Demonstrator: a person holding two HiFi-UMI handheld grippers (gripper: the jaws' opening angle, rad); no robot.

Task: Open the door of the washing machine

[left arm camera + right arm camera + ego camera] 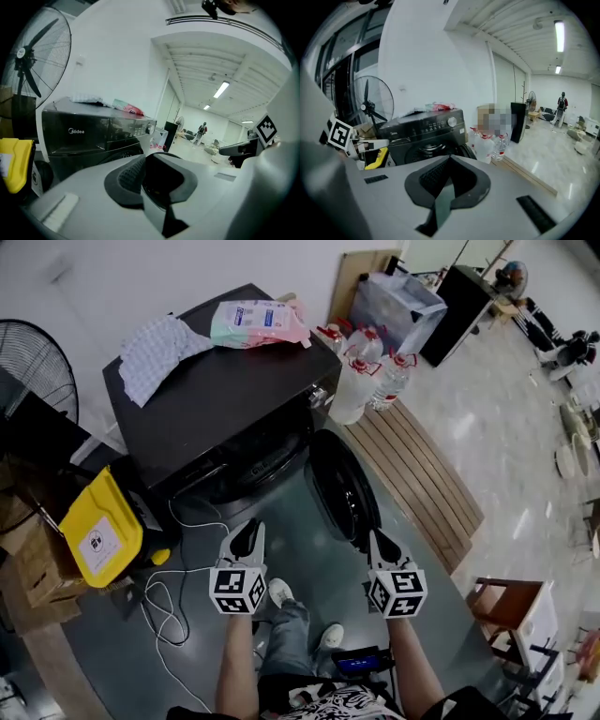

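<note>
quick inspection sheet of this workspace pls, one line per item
surface: grey floor, the washer stands on it
job's things: black front-loading washing machine; its round dark door is swung open
clutter: pink-and-white pack and patterned white cloth on the washer's top; red-capped clear bottles beside it; yellow plastic container on its other side
grippers: left gripper jaws slightly apart, empty; right gripper jaws together, empty
cables: white cable loops on the floor
surroundings: black standing fan, slatted wooden board, a person far off in the hall
</note>
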